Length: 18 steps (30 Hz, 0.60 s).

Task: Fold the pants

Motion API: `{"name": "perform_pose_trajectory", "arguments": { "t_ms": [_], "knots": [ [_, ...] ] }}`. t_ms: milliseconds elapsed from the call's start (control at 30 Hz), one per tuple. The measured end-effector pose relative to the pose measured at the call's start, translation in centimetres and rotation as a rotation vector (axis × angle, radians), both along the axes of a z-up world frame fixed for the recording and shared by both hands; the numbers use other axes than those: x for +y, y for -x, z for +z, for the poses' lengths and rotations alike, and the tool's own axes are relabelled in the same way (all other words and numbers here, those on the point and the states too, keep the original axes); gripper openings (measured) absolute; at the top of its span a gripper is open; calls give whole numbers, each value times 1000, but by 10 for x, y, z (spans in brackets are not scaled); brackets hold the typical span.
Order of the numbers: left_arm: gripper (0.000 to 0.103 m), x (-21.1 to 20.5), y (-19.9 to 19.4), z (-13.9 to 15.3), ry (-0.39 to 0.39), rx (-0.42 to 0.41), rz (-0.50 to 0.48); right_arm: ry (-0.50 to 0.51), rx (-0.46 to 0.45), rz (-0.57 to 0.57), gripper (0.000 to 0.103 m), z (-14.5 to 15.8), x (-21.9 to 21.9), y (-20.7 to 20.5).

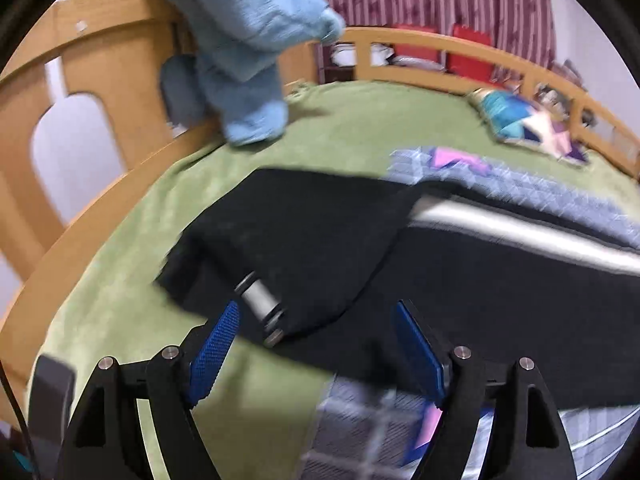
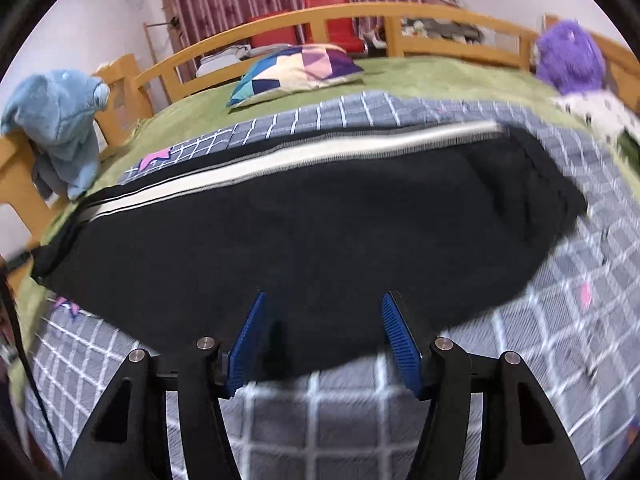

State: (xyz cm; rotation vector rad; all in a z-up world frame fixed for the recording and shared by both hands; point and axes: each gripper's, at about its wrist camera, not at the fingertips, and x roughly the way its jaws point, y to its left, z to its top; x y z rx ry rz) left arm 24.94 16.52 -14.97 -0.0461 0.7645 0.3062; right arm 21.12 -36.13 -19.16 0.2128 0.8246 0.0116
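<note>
no writing legible; black pants (image 2: pixel 312 236) lie between both spread grippers.

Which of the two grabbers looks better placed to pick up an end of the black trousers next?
Probably the left gripper: its open fingers sit at the end of the black white-striped pants. The right gripper, also open, faces the long middle edge.

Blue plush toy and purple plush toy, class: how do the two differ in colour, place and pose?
The blue plush toy is pale blue; the purple plush toy is violet. The blue one hangs draped over the wooden bed rail at the left; the purple one sits upright at the far right. Both are fuzzy.
</note>
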Motion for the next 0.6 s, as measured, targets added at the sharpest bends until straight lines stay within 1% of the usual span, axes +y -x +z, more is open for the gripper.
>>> {"name": "perform_pose_trajectory", "arguments": {
  "t_ms": [67, 133, 200, 233, 267, 300, 333, 367, 400, 433, 467, 500, 533, 567, 600],
  "knots": [
    [78, 7, 6, -10, 27, 0, -17, -22, 11, 8, 59, -1, 2, 4],
    [78, 10, 3, -16, 40, 1, -28, -28, -2, -2, 59, 1, 5, 8],
    [78, 11, -10, -21, 18, 4, -52, -34, -7, -3, 59, 1, 7, 11],
    [78, 11, -20, -25, -8, 33, -39, -32, -2, -5, 59, 0, 8, 11],
    [75, 11, -27, -29, -23, 57, -25, -29, 3, -8, 59, -1, 8, 10],
    [68, 14, -35, -33, -25, 75, -14, -27, 9, -11, 59, -3, 9, 10],
    [49, 18, -42, -36, -19, 88, -6, -25, 15, -10, 59, -4, 9, 9],
    [36, 23, -52, -37, -27, 107, 1, -22, 18, -8, 59, -4, 9, 9],
    [31, 26, -58, -35, -46, 105, 3, -14, 18, -8, 59, -5, 9, 9],
    [29, 31, -66, -27, -75, 86, 9, -4, 18, -9, 59, -4, 10, 8],
    [29, 35, -71, -18, -92, 62, 18, 6, 18, -9, 59, -4, 10, 7],
    [30, 45, -81, -3, -105, 22, 41, 19, 15, -9, 59, -3, 10, 6],
    [32, 53, -87, 9, -98, -13, 60, 25, 9, -12, 59, -1, 10, 6],
    [36, 66, -96, 28, -75, -69, 87, 25, 4, -12, 59, 0, 9, 5],
    [39, 71, -100, 38, -74, -90, 107, 25, 1, -11, 59, 1, 9, 5]
  ]
}}
